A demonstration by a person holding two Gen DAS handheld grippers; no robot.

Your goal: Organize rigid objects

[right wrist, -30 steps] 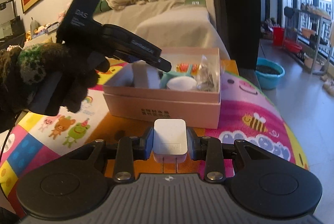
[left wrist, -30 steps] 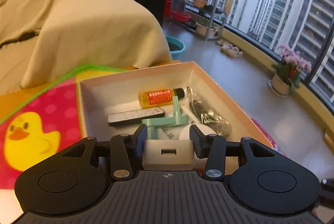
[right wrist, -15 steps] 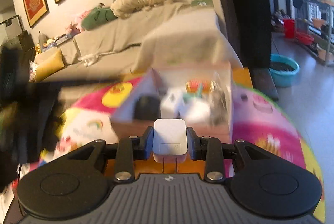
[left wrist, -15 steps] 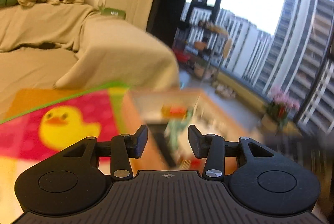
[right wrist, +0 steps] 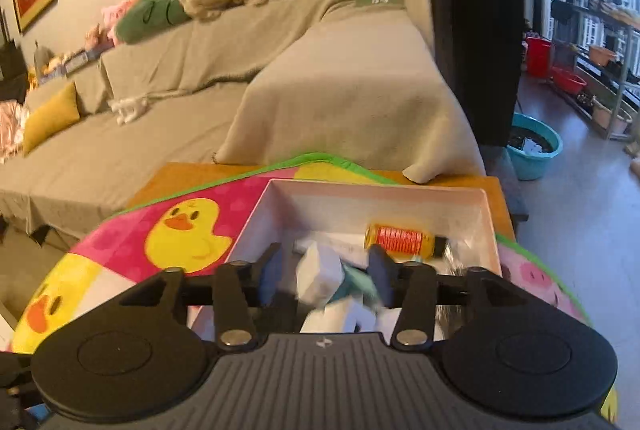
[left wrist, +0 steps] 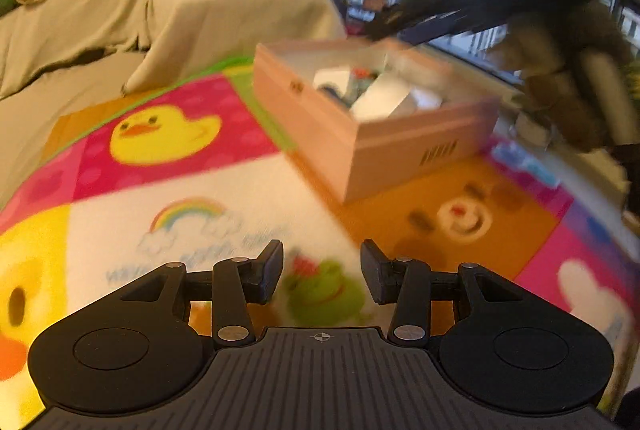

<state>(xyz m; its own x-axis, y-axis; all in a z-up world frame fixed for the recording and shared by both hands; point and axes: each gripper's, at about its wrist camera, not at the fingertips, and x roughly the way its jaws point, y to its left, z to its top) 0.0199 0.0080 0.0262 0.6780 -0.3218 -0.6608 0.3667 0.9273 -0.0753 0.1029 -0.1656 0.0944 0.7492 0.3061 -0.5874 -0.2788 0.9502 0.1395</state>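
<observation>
A pink box (left wrist: 384, 145) stands on the cartoon mat (left wrist: 168, 165); it also shows in the right wrist view (right wrist: 476, 213). It holds an orange bottle (right wrist: 400, 238), a white charger block (right wrist: 320, 276), a teal piece and other items. My right gripper (right wrist: 325, 272) is open right over the box, the white charger loose and tilted between its jaws, touching neither. It appears in the left wrist view (left wrist: 436, 9) above the box's far side. My left gripper (left wrist: 321, 272) is open and empty, low over the mat, well short of the box.
A beige covered sofa (right wrist: 280, 81) with cushions lies behind the table. A teal basin (right wrist: 534, 149) and a shelf rack (right wrist: 600, 61) stand on the floor by the window. The table's orange edge (right wrist: 180, 173) shows beyond the mat.
My left gripper dropped its grey block in the box and pulled back over the mat. My right gripper moved over the box and opened, letting go of the white charger.
</observation>
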